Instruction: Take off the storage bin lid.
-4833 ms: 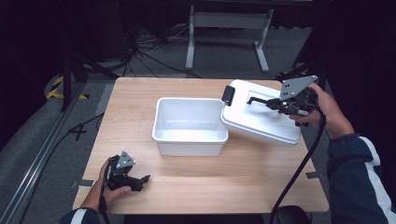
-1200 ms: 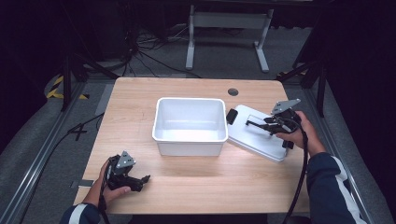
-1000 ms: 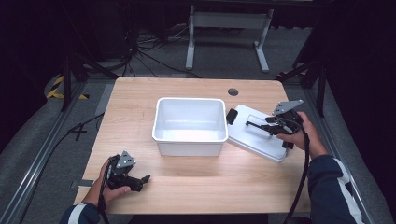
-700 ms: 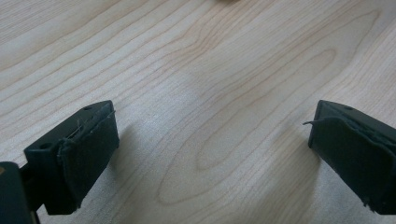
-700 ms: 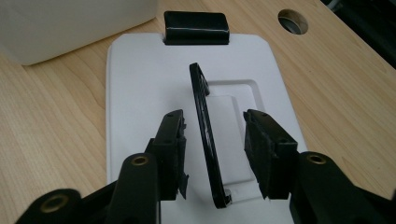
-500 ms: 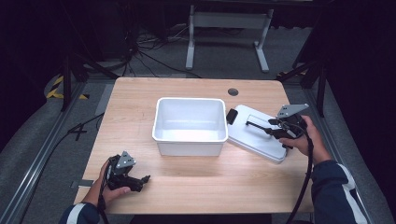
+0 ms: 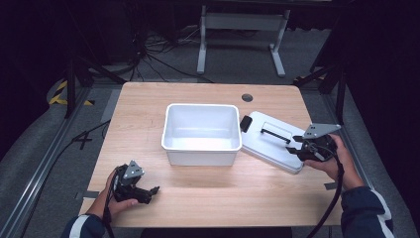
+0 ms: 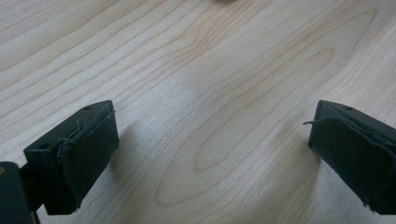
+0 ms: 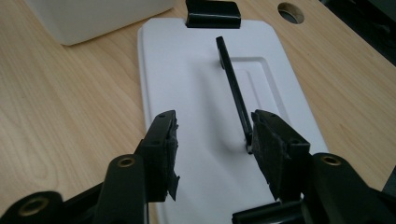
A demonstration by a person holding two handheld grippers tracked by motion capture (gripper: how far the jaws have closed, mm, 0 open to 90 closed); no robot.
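The lid [image 7: 272, 141] lies flat on the table [image 7: 148, 99] just right of the white bin [image 7: 200, 133], its black clip [image 9: 213, 13] at the bin end, and the right gripper [image 7: 299, 147] hangs over its near end. Its jaws have just been opening, and in the right gripper view they stand apart with nothing pinched; the thin black handle [image 9: 233, 91] runs along the inside of the right pad. That looks like a release after setting the lid down. To finish it cleanly, I'd spread the jaws until that pad is clear of the handle, then draw straight back along the lid's length, so the bar isn't snagged and the lid isn't dragged off the table edge nearby. The left gripper [image 7: 141, 190] rests on the wood at the near left corner, jaws wide and empty.
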